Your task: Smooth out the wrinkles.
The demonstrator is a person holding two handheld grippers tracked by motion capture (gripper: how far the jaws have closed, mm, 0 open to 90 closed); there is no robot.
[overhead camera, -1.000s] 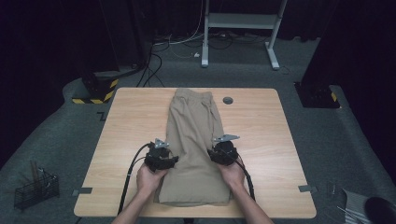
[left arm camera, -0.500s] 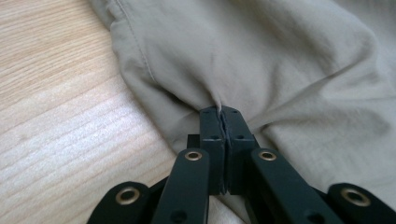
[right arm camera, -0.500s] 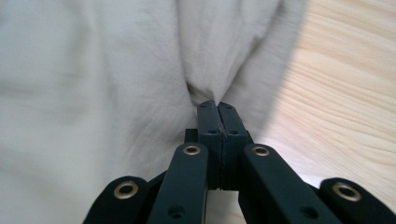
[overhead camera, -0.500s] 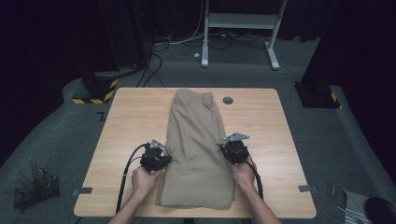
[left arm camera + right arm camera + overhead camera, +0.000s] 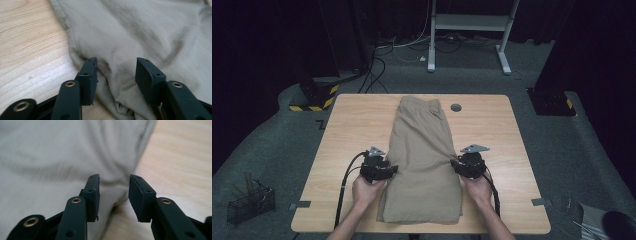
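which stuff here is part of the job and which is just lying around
In the job:
- trousers, folded lengthwise on the table
- left claw, open at their left edge
- right claw, open at their right edge

Lying about:
- dark disc on the table
- wire basket on the floor
- white stand behind

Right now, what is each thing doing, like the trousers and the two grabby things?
Khaki trousers: folded lengthwise, lying flat on the table, held by nothing.
Left hand-held gripper: jaws have just been opening, apart at the trousers' left edge, fabric between them but not pinched.
Right hand-held gripper: jaws have just been opening, apart at the right edge, not pinching.
Table: bare wood around the trousers.
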